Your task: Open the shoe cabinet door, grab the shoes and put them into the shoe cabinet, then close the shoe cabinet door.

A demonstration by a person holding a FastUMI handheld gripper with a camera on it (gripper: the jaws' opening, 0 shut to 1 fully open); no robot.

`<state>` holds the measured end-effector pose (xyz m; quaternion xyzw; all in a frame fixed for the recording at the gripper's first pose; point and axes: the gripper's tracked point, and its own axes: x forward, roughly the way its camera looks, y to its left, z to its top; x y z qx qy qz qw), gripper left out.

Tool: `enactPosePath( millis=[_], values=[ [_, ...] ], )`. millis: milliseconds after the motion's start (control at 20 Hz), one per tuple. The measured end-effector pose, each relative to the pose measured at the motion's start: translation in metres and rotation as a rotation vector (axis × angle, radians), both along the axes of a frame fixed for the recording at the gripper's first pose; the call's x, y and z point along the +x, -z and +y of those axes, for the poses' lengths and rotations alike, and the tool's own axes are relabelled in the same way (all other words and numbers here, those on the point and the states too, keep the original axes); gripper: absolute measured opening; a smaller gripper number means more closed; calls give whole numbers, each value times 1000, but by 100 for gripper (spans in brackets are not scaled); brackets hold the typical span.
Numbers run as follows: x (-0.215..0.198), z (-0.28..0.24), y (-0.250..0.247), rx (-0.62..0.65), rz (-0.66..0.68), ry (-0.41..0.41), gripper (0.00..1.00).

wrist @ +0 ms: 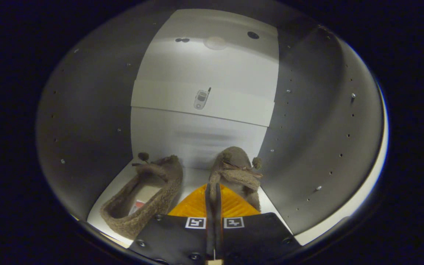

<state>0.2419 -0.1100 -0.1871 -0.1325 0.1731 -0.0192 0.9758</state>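
The inside of the shoe cabinet (87, 121) is seen from the gripper view, with grey side walls dotted with shelf-pin holes and a white back panel (204, 99). A small phone-shaped sticker (201, 98) is stuck on that back panel, roughly in the middle.

Two fuzzy brown shoes are found on the white cabinet floor (193, 180). The left shoe (144, 195) is laid flat with its opening facing up, just beside the fingers, toe pointed at the back wall. The right shoe (236, 173) is seen just ahead of the fingertips, tilted up a bit, pom-poms at the toe.

The gripper (213, 187) is pinched nearly closed, and the heel edge of the right shoe looks to be clamped between the fingers, though the actual contact is partly hidden.
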Motion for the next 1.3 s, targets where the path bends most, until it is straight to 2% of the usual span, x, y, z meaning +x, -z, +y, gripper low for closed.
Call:
enactPosePath(
  millis=[200, 300, 750, 1050, 1300],
  values=[
    [2, -3, -3, 41, -12, 13, 6],
    [2, -5, -9, 62, -29, 12, 14],
    [-16, -12, -27, 99, -63, 41, 12],
    [-55, -7, -52, 94, -115, 33, 12],
    [-107, -6, -73, 82, -158, 34, 13]
  ],
)
